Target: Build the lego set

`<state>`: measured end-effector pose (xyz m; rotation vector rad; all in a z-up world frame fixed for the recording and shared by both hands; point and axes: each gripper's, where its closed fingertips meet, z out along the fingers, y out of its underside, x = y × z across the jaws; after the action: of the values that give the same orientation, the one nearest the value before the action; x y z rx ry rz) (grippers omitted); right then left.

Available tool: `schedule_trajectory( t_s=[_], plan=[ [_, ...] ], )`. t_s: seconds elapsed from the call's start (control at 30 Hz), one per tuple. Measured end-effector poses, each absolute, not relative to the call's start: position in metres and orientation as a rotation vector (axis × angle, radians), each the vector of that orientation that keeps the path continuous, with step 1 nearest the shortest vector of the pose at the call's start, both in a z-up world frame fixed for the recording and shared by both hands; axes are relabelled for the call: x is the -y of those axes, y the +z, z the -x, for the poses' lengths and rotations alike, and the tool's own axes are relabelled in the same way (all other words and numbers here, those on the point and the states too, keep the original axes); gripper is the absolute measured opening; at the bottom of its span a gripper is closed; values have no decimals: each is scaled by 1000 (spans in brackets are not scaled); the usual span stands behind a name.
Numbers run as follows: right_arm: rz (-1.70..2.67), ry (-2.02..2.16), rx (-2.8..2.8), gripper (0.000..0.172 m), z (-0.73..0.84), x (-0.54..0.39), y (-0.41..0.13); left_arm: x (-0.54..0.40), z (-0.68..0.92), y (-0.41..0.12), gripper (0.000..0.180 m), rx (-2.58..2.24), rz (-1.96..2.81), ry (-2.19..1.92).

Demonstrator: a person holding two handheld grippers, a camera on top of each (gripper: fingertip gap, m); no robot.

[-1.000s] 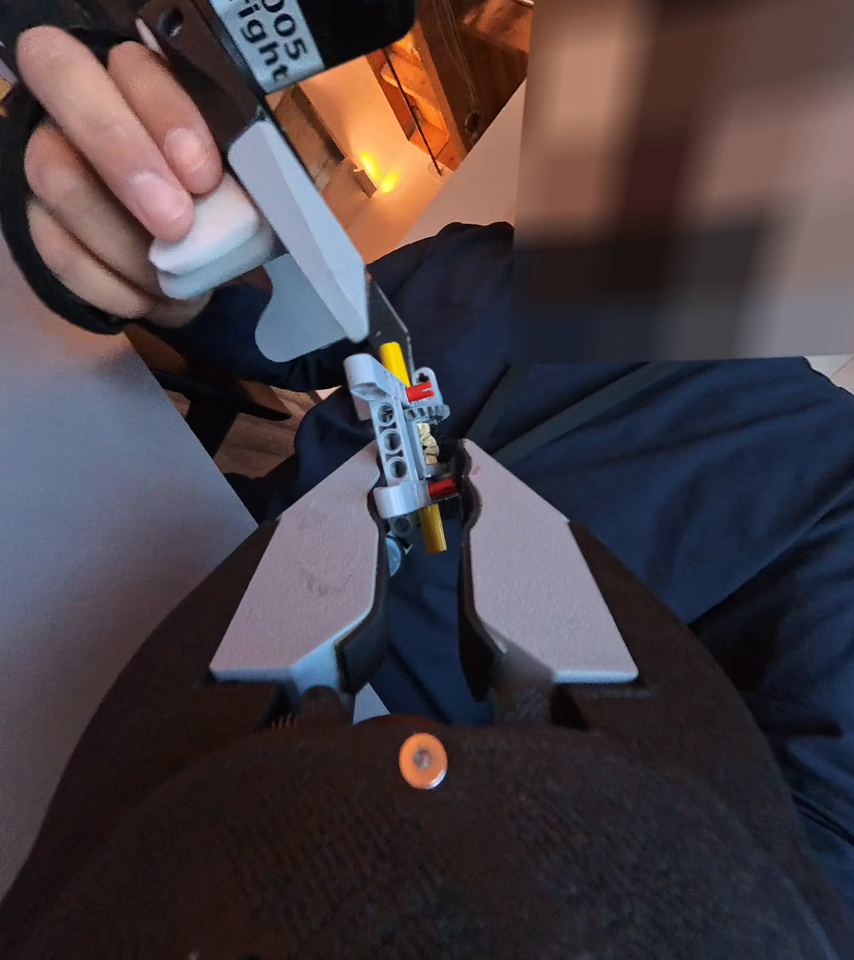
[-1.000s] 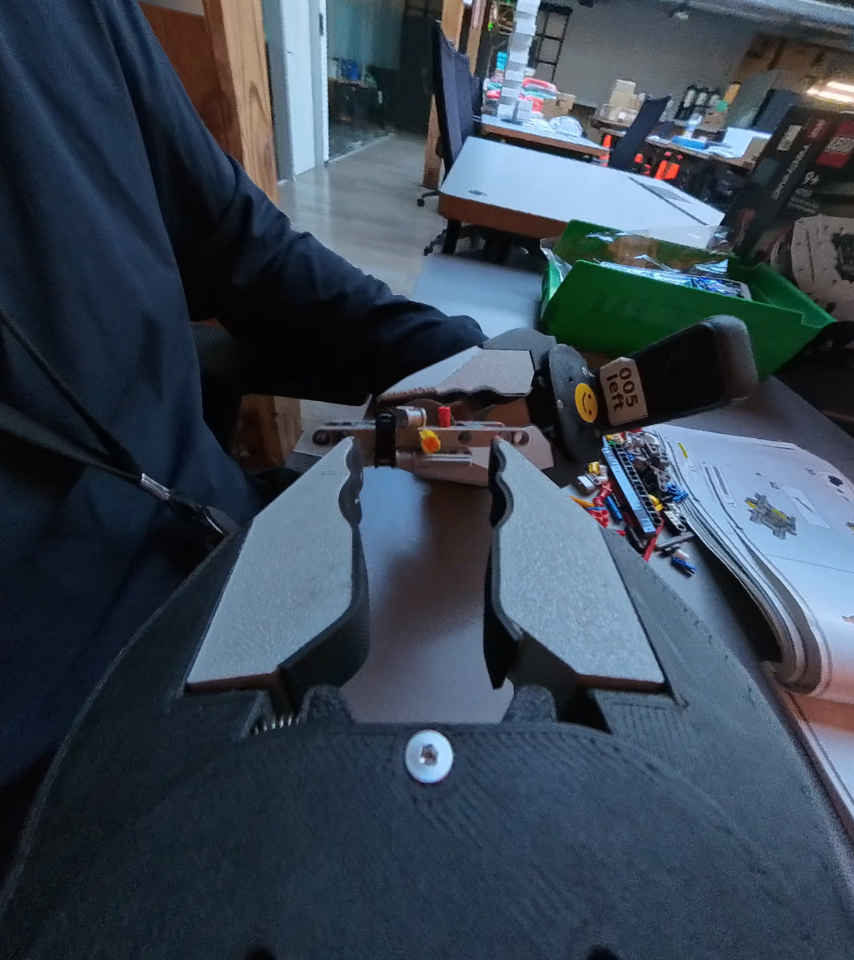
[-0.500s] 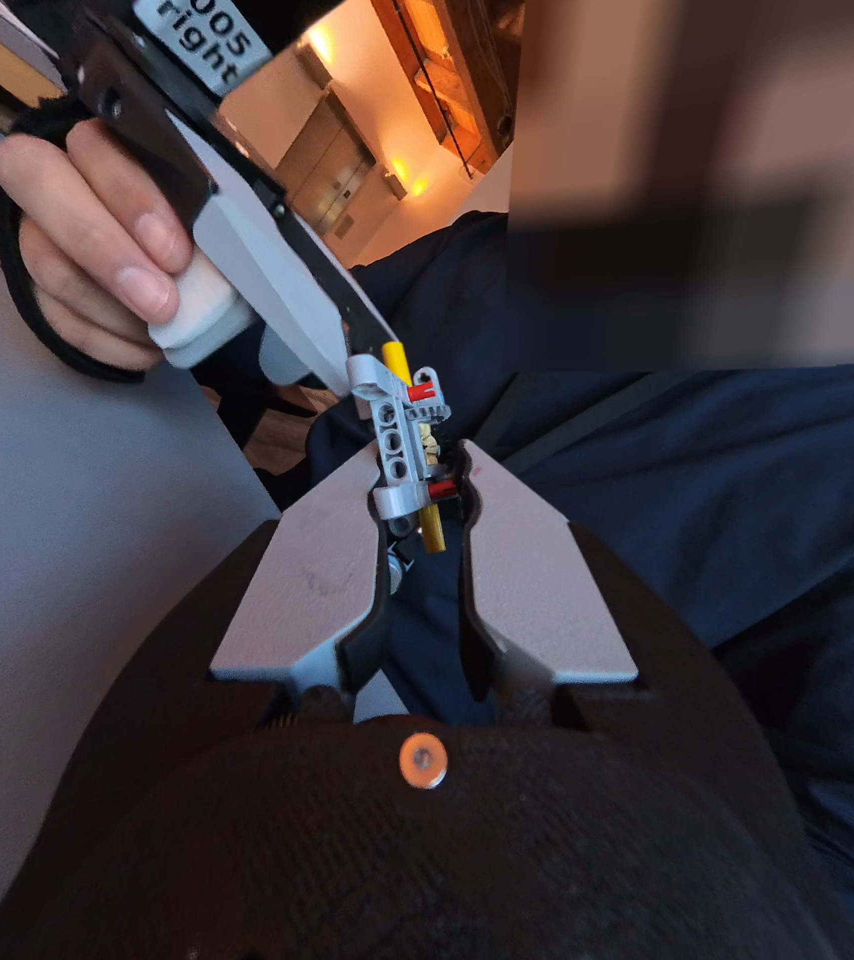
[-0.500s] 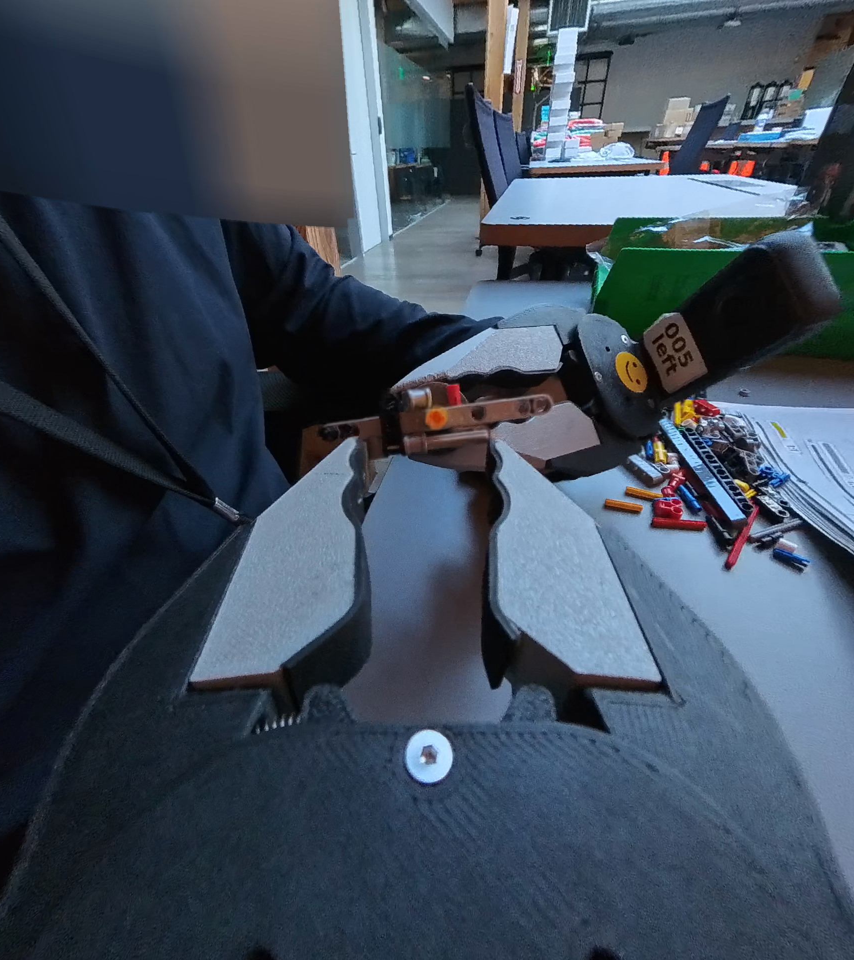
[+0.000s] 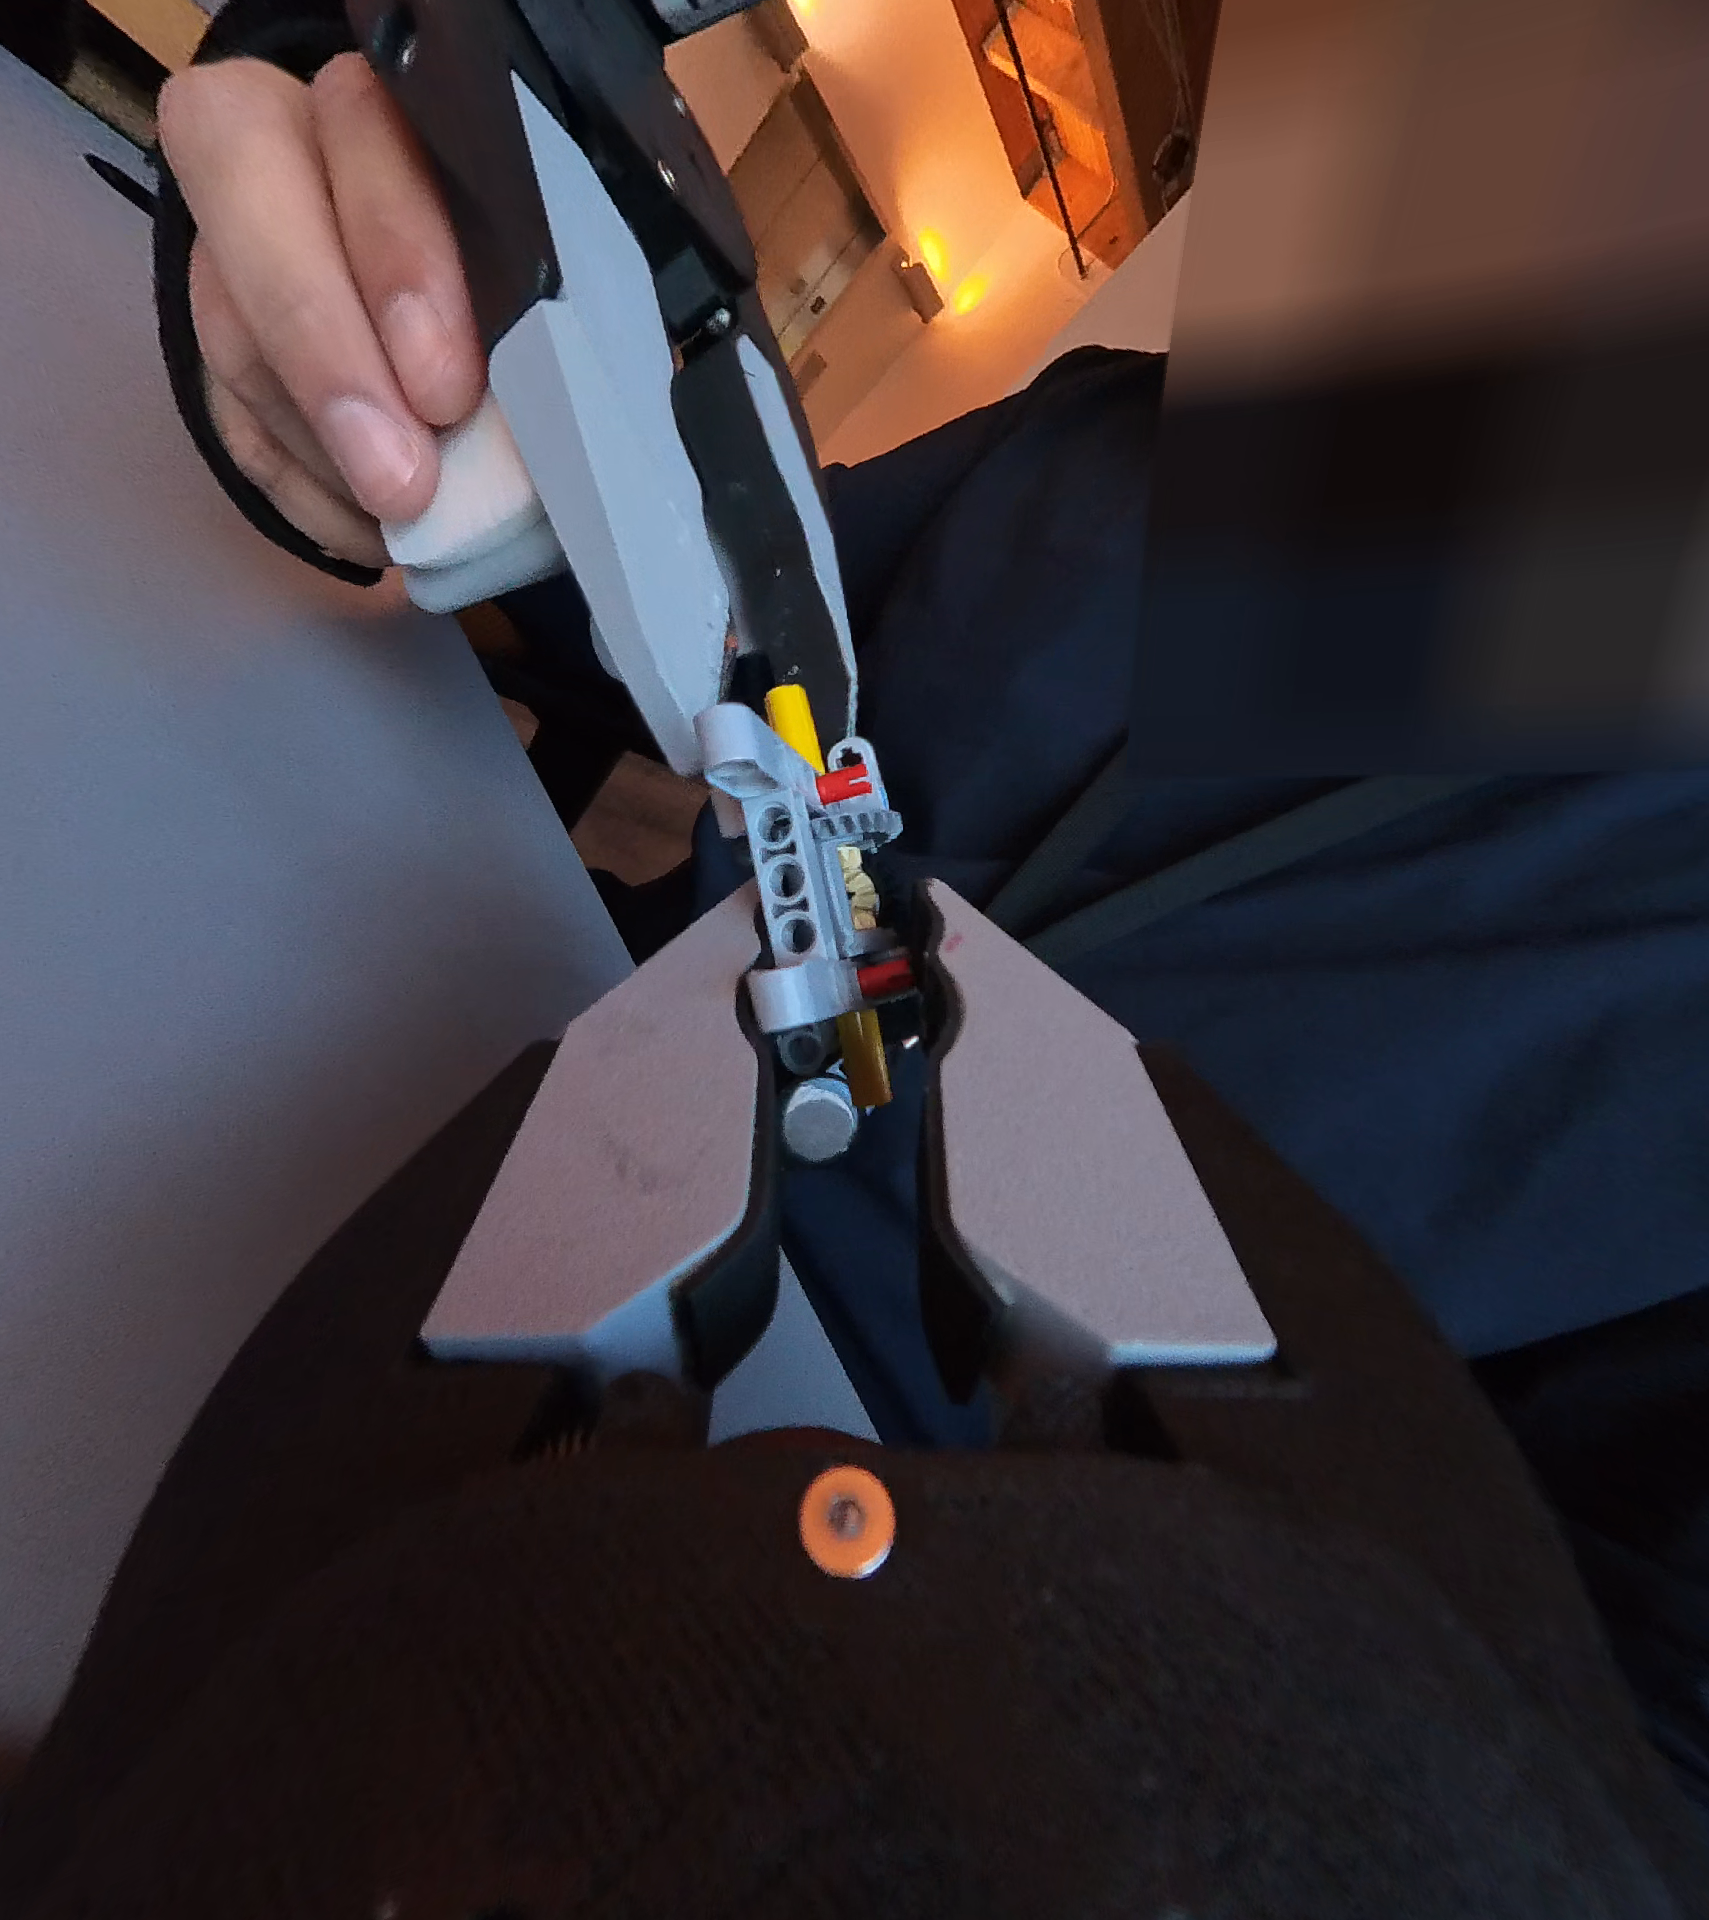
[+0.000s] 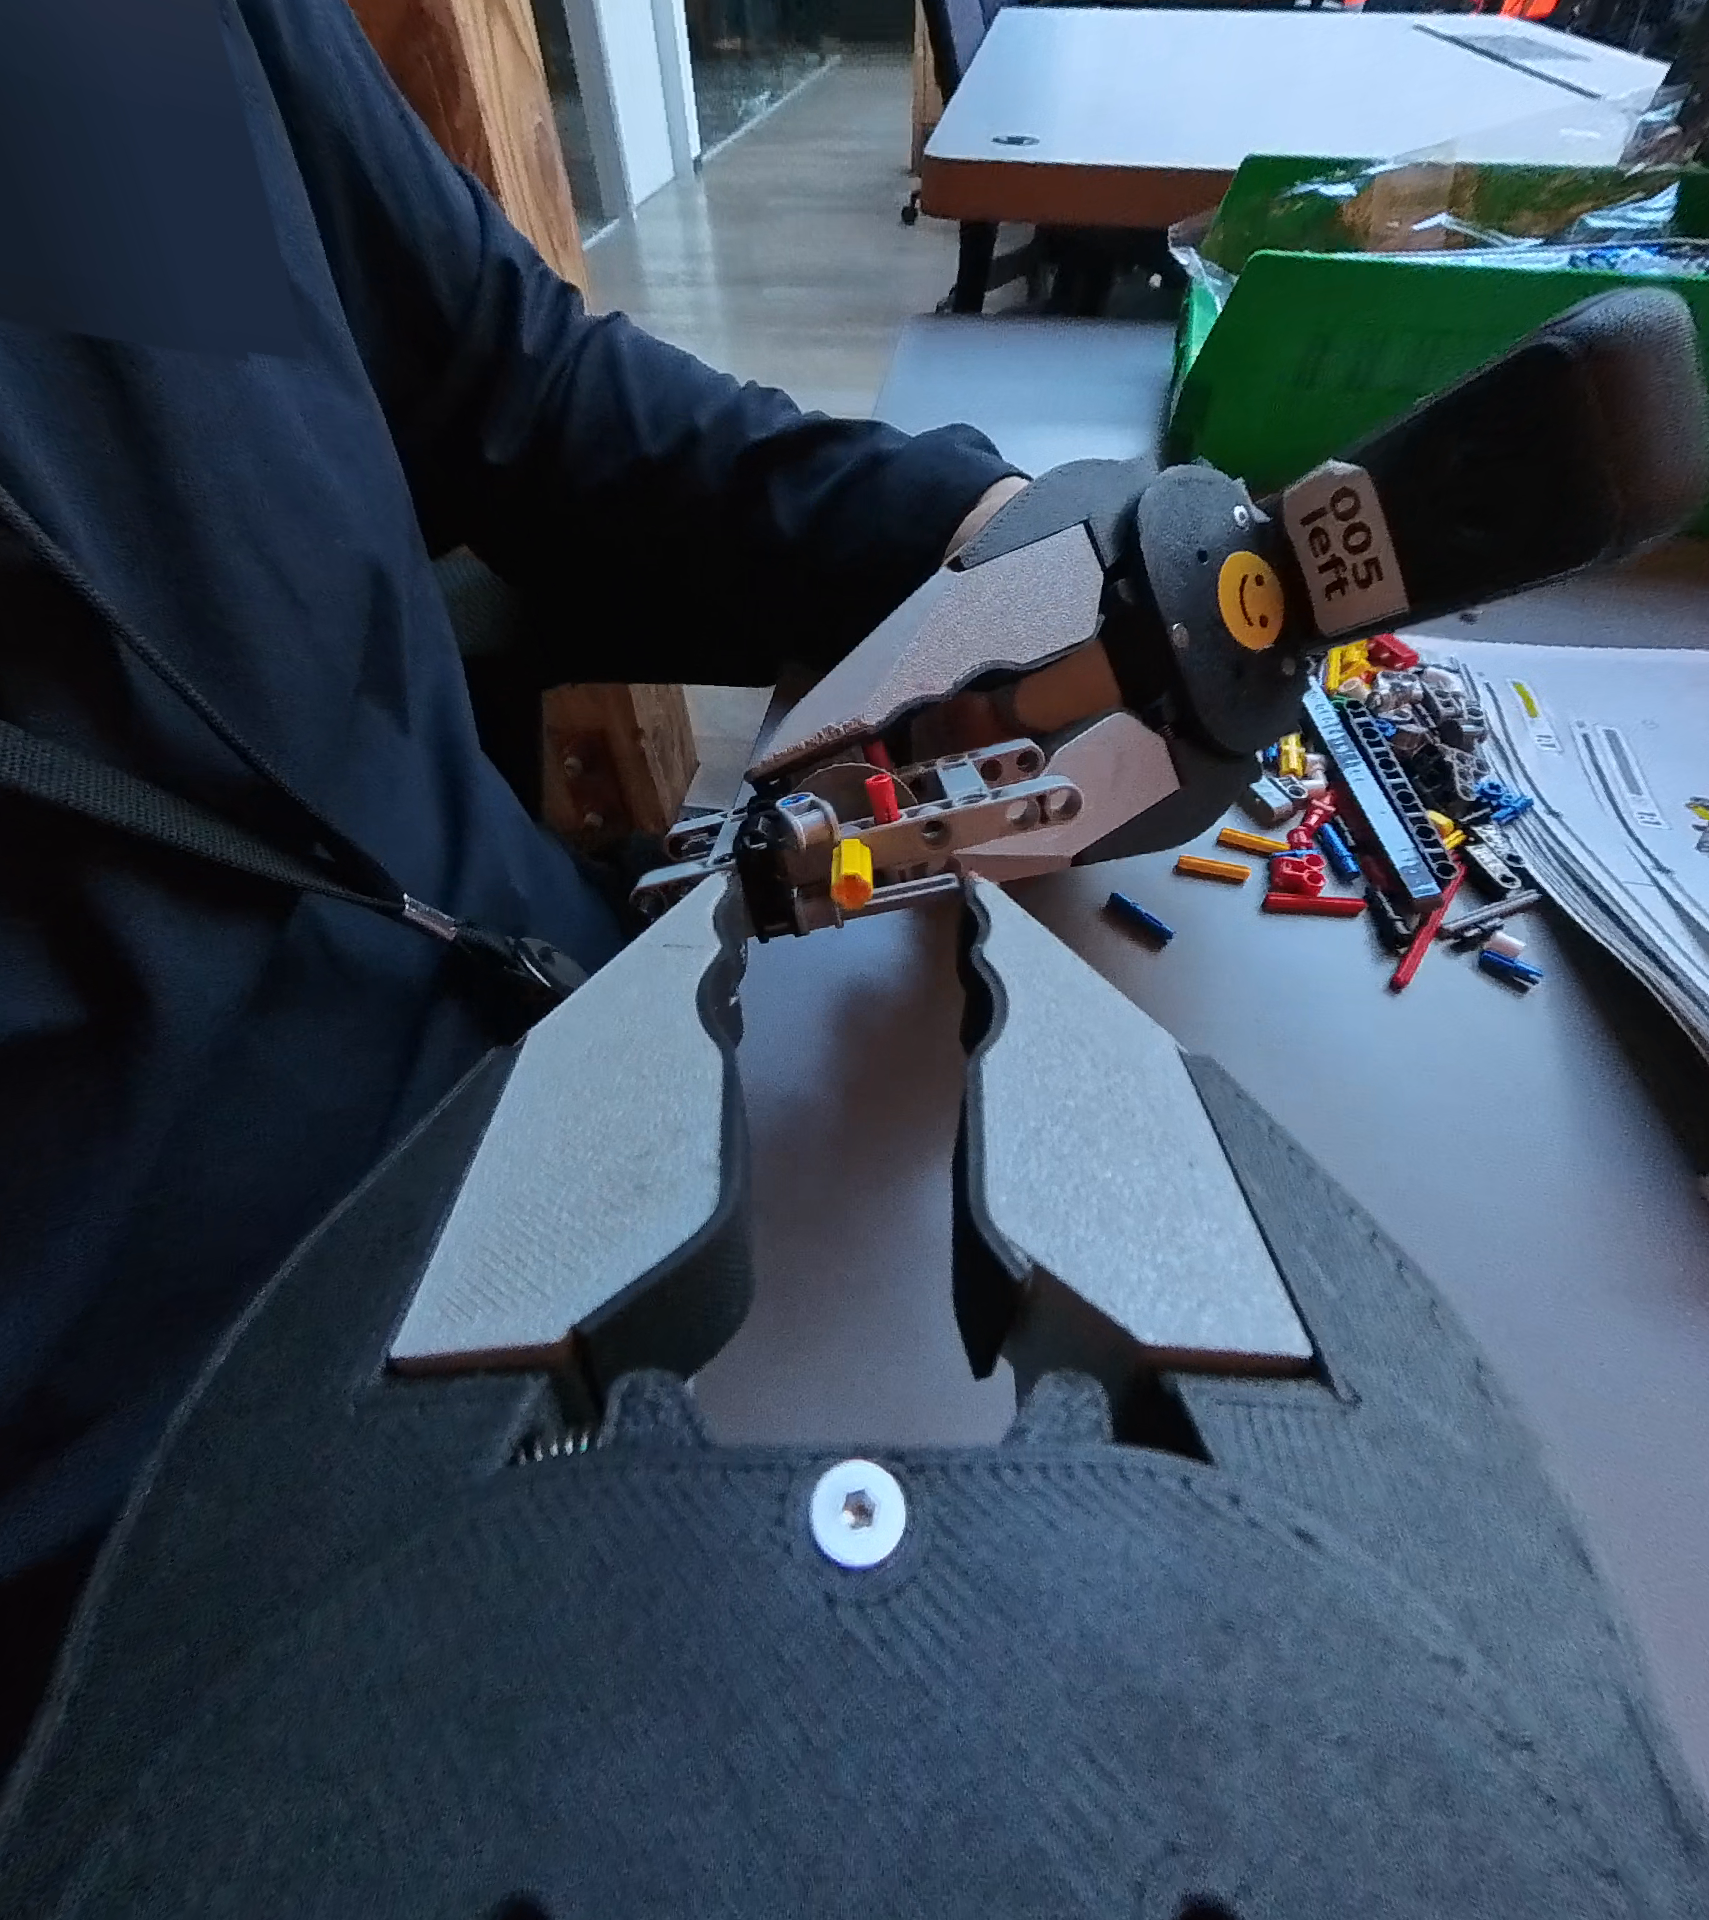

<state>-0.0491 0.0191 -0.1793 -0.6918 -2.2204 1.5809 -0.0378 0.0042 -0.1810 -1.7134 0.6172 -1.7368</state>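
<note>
Left wrist view: grey Technic assembly (image 5: pixel 808 894) with yellow axle (image 5: pixel 796 717) clamped between narrowly parted left gripper (image 5: pixel 845 935) fingertips; right gripper (image 5: pixel 777 686) tips set at its far end.

Right wrist view: right gripper (image 6: pixel 855 894) jaws parted, straddling assembly (image 6: pixel 891 831) end, contact unclear. Loose parts pile (image 6: pixel 1380 790) and instruction booklet (image 6: pixel 1660 831) seen on table (image 6: pixel 1349 1091).

Ahead of our right gripper (image 6: pixel 855 914), the grey tabletop (image 6: pixel 1297 1101) lies bare toward its near edge. Toward the right edge, a scatter of small plastic pieces (image 6: pixel 1390 810) and an open booklet (image 6: pixel 1660 852) block our way. A green bin (image 6: pixel 1432 353) closes the far edge; the person's dark sleeve (image 6: pixel 621 468) walls the left.
</note>
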Motion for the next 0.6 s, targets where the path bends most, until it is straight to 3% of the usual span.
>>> schedule_trajectory(
  t_s=[0.6],
  plan=[
    [421, 1257, 2363, 36, 36, -12, -202, 0, 26, -204, 9, -645, 1907, -1674]
  ],
)
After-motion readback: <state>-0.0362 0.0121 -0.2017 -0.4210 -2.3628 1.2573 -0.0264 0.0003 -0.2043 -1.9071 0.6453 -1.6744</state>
